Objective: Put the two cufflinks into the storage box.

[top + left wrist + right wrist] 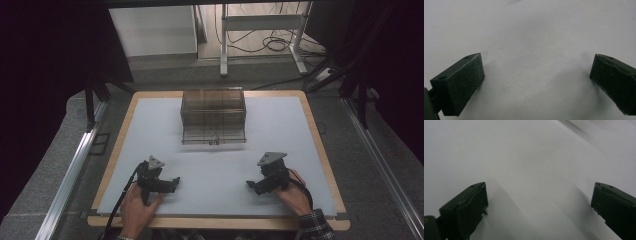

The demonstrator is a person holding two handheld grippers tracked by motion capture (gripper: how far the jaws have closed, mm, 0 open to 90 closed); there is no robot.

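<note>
So both grippers are parked low at the near edge of the bench, resting on the white sheet with nothing in them. The left gripper has its jaws spread wide over bare sheet in its own view, and the right gripper is the same story, jaws wide apart and empty. The thing to go for looks like the clear brownish wire-and-plastic box sitting at the far middle of the bench, well apart from both grippers and roughly centred between them. My take on doing this reach well: bring both hands forward together and stay level so the jaws don't drag on the sheet. Come at the box from its two short sides rather than from the front, since the front has what looks like a little latch or tab I can't make out clearly. Keep the jaws wide until they straddle a wall, then close gently, because that box looks light and would probably slide or tip if nudged from one side first.
</note>
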